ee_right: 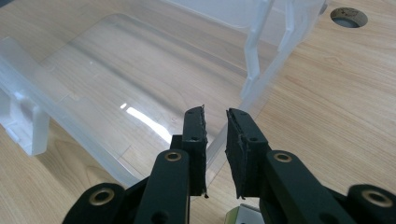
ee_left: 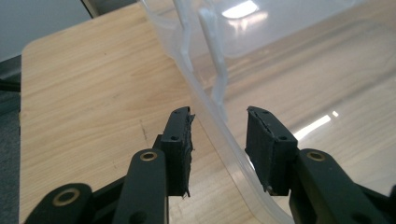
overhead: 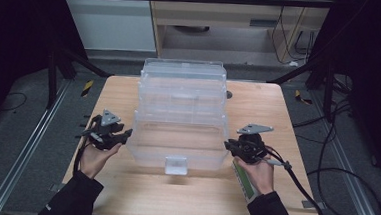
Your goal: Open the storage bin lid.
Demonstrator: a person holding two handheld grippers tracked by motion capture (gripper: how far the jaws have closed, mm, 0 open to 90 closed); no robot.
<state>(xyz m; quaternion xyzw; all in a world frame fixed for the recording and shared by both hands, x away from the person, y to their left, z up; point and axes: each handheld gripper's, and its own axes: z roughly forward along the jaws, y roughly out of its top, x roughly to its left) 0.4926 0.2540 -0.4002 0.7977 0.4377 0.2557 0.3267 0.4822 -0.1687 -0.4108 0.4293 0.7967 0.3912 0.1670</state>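
While straddled — lid [overhead: 177, 146] between tongs [ee_left: 218, 135].

A wooden table [overhead: 123, 193] with a round hole [ee_right: 348, 17], black cables [overhead: 325, 161] on the floor beside it

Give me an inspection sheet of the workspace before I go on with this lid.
Surface: light wooden table, bare, with a round hole near the far right.
Job's things: clear plastic storage box; its clear plastic lid lies folded towards the person, with its latch at the front.
Clutter: green-and-white strip under the right hand; cannot identify it.
Grippers: left hand-held gripper is open, straddling the lid's edge; right hand-held gripper appears clamped on the opposite edge.
Cables: black cable trails off the table's right side.
Surroundings: grey floor, dark frame legs.
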